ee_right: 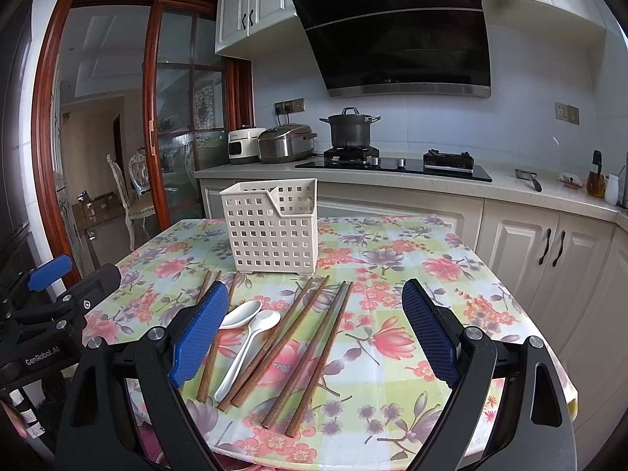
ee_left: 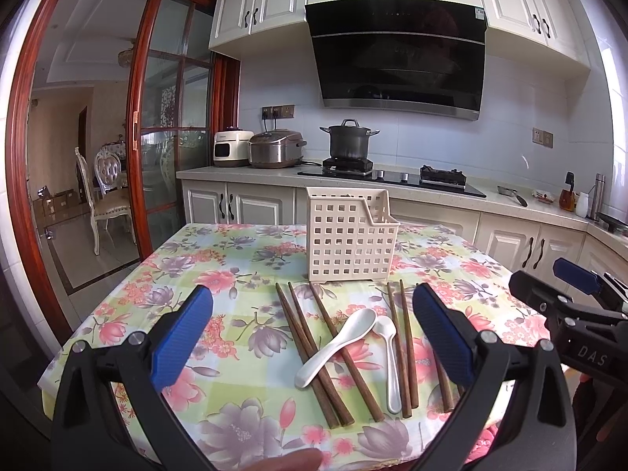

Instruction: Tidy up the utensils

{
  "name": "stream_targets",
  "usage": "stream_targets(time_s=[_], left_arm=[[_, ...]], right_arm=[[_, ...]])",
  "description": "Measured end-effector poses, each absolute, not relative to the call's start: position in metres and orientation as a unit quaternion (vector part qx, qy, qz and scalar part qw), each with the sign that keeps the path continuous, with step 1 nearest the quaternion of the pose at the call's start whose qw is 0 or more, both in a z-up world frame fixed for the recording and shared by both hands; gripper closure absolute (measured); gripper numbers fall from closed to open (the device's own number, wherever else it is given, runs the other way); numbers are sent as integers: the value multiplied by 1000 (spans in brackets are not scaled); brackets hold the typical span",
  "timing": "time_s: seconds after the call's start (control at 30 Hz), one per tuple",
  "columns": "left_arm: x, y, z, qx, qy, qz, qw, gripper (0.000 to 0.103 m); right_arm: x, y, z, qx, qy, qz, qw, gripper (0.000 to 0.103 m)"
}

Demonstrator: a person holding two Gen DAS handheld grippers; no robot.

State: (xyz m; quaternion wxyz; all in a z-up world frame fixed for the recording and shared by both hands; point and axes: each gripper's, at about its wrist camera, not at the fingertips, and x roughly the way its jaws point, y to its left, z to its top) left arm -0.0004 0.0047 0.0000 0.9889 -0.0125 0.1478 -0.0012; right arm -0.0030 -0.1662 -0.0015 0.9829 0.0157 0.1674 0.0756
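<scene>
Hovering: left gripper (ee_left: 312,335) and right gripper (ee_right: 314,333), jaws spread, empty.
Room: bare tablecloth (ee_right: 412,251) at 3 o'clock.
Chopsticks (ee_right: 310,353): long axes 12–6, toward basket (ee_right: 271,227).

I see a black range hood (ee_left: 396,55) at the upper centre, a dark lidded pot (ee_left: 349,139) on the stove below it, two rice cookers (ee_left: 259,148) to its left, and a red-framed glass door (ee_left: 165,117) at far left.
</scene>
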Motion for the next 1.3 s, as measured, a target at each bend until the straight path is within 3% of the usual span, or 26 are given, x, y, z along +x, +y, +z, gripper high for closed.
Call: stream_targets(time_s=[1.3], left_arm=[[-4,4,0,-22,153,-18,988,5]], right_arm=[[-3,-167,-4,21,172,77,982,18]])
